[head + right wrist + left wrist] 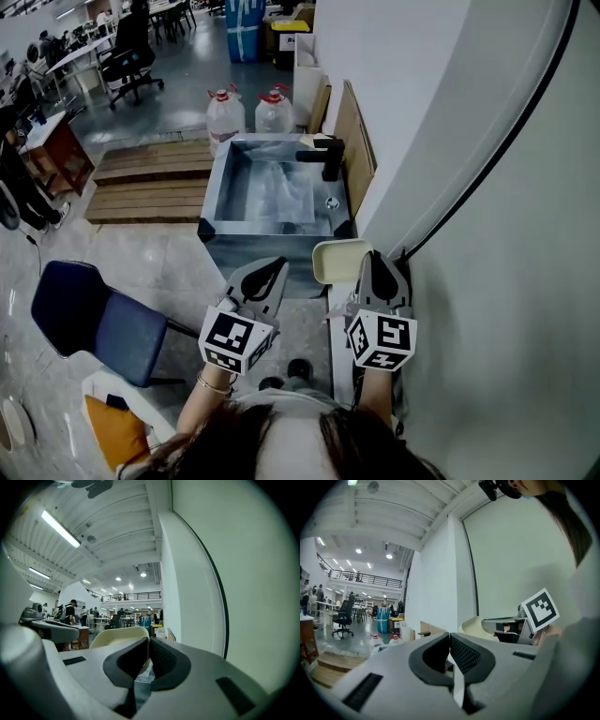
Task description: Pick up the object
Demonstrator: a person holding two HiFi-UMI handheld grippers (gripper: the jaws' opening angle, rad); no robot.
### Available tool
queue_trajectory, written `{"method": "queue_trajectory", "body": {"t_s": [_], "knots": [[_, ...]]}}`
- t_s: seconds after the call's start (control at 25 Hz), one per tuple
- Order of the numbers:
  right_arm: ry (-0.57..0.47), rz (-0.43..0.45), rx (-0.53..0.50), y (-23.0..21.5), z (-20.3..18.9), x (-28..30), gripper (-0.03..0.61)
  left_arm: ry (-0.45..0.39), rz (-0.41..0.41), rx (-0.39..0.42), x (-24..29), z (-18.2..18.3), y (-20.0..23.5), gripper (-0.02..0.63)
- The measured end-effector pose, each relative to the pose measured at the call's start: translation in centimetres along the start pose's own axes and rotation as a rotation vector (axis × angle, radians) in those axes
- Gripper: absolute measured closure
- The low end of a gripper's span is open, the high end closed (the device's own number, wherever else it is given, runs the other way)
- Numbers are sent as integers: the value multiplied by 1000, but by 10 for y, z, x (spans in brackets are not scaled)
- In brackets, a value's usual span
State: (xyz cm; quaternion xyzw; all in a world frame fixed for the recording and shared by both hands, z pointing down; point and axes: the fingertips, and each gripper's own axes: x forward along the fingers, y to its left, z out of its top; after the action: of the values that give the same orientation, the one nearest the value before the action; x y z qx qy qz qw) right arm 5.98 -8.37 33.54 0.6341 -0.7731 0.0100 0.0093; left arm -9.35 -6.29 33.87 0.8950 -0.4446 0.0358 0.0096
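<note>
Head view: we see the left gripper (272, 267) and right gripper (372, 258) held side by side in front of a metal sink (217, 178) with a black faucet (324, 156). A cream dish (339, 261) sits at the sink's near right corner, between the two gripper tips and just beside the right one. We cannot tell whether they touch. A blue chair (89, 319) stands at lower left.

Left gripper view: jaws closed, tips meeting, nothing between them. The cream dish lies ahead to the right.

Right gripper view: jaws closed, tips together, empty. The cream dish shows just beyond them, to the left.
</note>
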Motion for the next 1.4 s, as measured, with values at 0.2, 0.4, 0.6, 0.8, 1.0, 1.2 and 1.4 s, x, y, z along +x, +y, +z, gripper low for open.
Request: {"method": "queue_trajectory", "body": {"t_s": [0.2,0.4,0.6,0.8,1.0,1.2,1.4], "knots": [[-3,5,-2,15,3,-12,546,-9,-1,-6,-18,1,0,606],[4,-2,-3,27,0,-24,546,-10,-4,-15,-34,-2,-1,606],[8,-11,0,39,-1,-35,546,0,-16,-18,-50,-7,-3,606],[15,-6,1,50,-6,-41,546,3,-13,-17,-62,-10,-1,606],[12,-11,-3,59,-5,-46,546,-6,-8,-21,-73,-9,3,606],[11,-22,-8,65,-7,-50,546,-5,-10,-23,-81,-14,7,606],[18,-29,-27,71,-6,-53,546,-12,-17,-31,-86,-15,11,606]]}}
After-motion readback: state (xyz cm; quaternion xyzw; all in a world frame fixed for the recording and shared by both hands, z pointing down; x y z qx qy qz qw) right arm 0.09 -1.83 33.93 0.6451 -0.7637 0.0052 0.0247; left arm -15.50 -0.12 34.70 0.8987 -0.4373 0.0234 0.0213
